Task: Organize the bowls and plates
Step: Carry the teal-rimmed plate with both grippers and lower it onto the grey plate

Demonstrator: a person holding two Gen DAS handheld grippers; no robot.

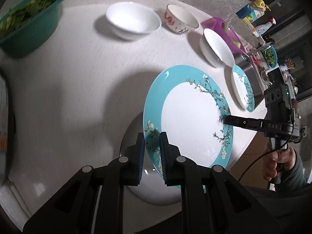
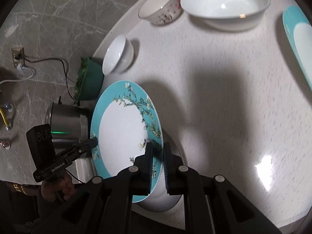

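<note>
- A large plate point(image 1: 191, 117) with a turquoise rim and a branch-and-blossom pattern is held between two hand-held tools above a round, pale worktop point(image 1: 78, 78).
- The left tool point(image 1: 152, 152) is clenched on the plate's near-left rim, one pad on each face of the rim.
- The right tool point(image 2: 157, 159) is clenched on the opposite rim; in the left view its dark tip touches the plate's right edge, with a hand point(image 1: 276, 165) gripping the handle below.
- The plate is tilted, and its shadow falls on the worktop beneath it.
- Just below the plate, partly hidden by it and the tools, is a white dish point(image 1: 152, 193) lying on the worktop.
- Farther back, three bowls stand in a row: a plain white bowl point(image 1: 134, 21), a flowered bowl point(image 1: 181, 19), and a wider white bowl point(image 1: 218, 46).
- To the right of the held plate lies a second turquoise-rimmed plate point(image 1: 242, 87), apart from it.
- At the far left stands a green basin point(image 1: 29, 23) holding leafy greens.
- A steel pot point(image 2: 66, 124) stands beyond the worktop's left edge.
</note>
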